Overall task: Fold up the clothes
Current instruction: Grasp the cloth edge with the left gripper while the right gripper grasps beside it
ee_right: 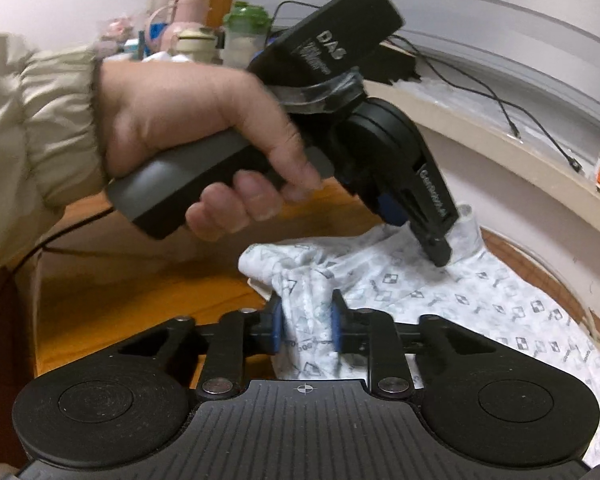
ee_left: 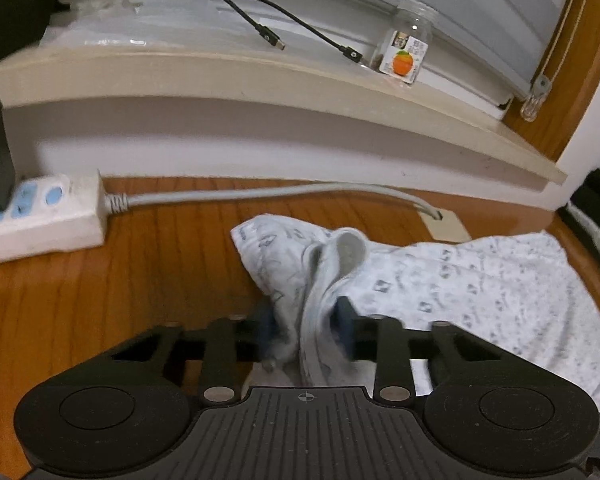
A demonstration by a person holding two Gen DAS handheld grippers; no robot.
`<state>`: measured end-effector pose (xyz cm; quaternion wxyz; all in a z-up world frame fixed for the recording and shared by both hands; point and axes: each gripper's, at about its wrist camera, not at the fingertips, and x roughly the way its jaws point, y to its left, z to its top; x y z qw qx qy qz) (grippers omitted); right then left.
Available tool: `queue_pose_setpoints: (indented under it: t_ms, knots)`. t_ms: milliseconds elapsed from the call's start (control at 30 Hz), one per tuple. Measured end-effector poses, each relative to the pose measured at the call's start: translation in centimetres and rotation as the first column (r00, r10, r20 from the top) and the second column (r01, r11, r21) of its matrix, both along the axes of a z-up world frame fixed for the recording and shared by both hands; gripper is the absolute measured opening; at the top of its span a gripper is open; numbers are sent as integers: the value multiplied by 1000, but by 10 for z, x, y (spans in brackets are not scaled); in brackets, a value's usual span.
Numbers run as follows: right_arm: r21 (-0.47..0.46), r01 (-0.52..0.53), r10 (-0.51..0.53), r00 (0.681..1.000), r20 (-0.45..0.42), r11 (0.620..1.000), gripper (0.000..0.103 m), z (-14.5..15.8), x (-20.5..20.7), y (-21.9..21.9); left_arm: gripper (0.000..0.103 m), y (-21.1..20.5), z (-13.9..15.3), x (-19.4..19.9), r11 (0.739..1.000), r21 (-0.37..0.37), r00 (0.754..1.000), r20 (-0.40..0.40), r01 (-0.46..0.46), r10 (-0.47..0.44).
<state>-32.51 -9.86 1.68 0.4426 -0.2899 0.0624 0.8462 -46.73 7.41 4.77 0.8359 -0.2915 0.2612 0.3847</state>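
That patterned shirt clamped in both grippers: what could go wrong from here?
The left hand-held gripper pinches only a bunched fold of the shirt, so it might slip out or crease unevenly. The right hand-held gripper also grips near an edge, so pulling apart could stretch the cloth. A power strip and its cable lie just beyond; swung fabric might snag them.

Pale printed garment (ee_left: 480, 280) — crumpled, bunched at one edge — lies spread on the wooden floor.
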Motion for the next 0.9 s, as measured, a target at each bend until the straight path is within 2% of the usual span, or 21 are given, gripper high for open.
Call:
queue_pose_setpoints:
  t_ms: [100,233,367,567,667,800,900]
  knots:
    - [14,7,-7,1000,-22,1000,16,4,5,-4,15,-7,5,-1,1000,13,1000,10,-19,19]
    - [75,29,-24,997,-68,997,14,20,19,-16,14,-23,34,6,996,85,1000,24,-22,20]
    - [153,77,-58,990,-127,985,14,47,48,-32,14,-39,72,33,987,162,999,46,20,-28]
    - [242,182,-134,970,-201,953,14,86,113,-67,14,-65,122,111,958,255,987,51,134,-151]
    - [272,258,-198,954,-227,927,14,100,154,-93,14,-74,136,167,938,283,975,32,201,-219]
    - [280,376,-310,916,-254,883,14,108,218,-125,14,-90,143,249,908,286,948,1,306,-319]
    - [194,473,-410,865,-289,860,15,100,270,-143,19,-99,124,322,888,232,918,-86,397,-388]
